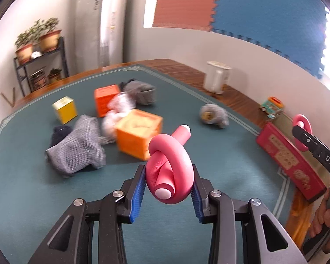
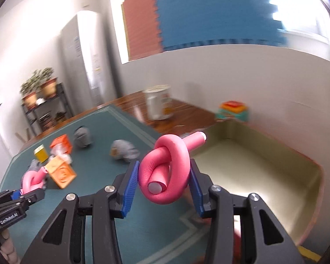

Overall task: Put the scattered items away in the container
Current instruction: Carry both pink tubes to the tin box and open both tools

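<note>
My left gripper (image 1: 168, 172) is shut on a pink knotted foam tube (image 1: 171, 160), held above the green mat. My right gripper (image 2: 164, 165) is shut on a second pink knotted tube (image 2: 167, 167), just left of the open container (image 2: 316, 165), a red box with a cream inside. The left wrist view shows that box (image 1: 290, 160) at the right edge, with the right gripper (image 1: 302, 132) and its pink tube above it. In the right wrist view the left gripper (image 2: 22, 194) sits low at the left with its tube.
On the mat (image 1: 187, 220) lie two orange cubes (image 1: 138, 136), a yellow cube (image 1: 65, 109), grey socks (image 1: 77, 145), white cloth (image 1: 118, 107) and a grey rolled sock (image 1: 213, 114). A white jug (image 1: 216, 77) and a toy bus (image 1: 271, 107) stand near the wall.
</note>
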`<control>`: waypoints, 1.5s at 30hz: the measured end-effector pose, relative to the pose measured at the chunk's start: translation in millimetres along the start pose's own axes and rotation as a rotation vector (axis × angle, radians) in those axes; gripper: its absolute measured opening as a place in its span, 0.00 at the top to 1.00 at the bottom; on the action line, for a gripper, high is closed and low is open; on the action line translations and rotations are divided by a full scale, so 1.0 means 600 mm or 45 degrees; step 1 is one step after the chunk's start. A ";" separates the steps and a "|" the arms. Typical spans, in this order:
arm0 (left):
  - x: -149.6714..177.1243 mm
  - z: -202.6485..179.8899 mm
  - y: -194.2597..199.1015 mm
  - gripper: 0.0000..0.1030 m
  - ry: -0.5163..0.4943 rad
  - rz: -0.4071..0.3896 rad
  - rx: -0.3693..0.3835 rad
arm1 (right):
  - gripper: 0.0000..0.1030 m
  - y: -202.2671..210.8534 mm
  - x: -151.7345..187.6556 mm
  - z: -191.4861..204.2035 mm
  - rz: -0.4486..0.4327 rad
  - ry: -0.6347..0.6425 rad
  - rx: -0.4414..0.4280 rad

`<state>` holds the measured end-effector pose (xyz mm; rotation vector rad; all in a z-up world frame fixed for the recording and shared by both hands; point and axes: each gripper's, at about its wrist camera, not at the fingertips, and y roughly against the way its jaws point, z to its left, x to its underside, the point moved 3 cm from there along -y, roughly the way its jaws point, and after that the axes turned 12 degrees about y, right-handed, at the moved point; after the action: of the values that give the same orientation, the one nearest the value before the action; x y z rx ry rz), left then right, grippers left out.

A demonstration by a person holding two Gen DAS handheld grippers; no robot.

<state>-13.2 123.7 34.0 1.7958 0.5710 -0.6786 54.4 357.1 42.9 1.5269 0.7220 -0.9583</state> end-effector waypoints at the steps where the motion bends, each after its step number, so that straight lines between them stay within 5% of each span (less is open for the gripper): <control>1: 0.002 -0.014 -0.001 0.61 -0.013 0.003 0.011 | 0.54 0.008 0.004 -0.016 -0.002 -0.014 0.023; 12: 0.006 -0.196 -0.013 0.62 -0.199 0.023 0.164 | 0.53 0.056 0.056 -0.157 0.032 -0.139 0.180; 25: 0.021 -0.402 -0.045 0.62 -0.393 0.045 0.298 | 0.53 0.064 0.082 -0.228 0.037 -0.212 0.217; 29: 0.025 -0.435 -0.063 0.61 -0.427 0.057 0.298 | 0.52 0.061 0.086 -0.237 0.047 -0.215 0.205; 33: 0.023 -0.454 -0.080 0.61 -0.440 0.074 0.298 | 0.31 0.060 0.086 -0.242 0.045 -0.215 0.201; 45: 0.026 -0.469 -0.107 0.61 -0.466 0.102 0.309 | 0.31 0.063 0.088 -0.252 0.029 -0.236 0.234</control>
<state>3.5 411.7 52.0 1.8439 0.1755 -1.0271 139.4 495.9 19.6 1.5756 0.4944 -1.1573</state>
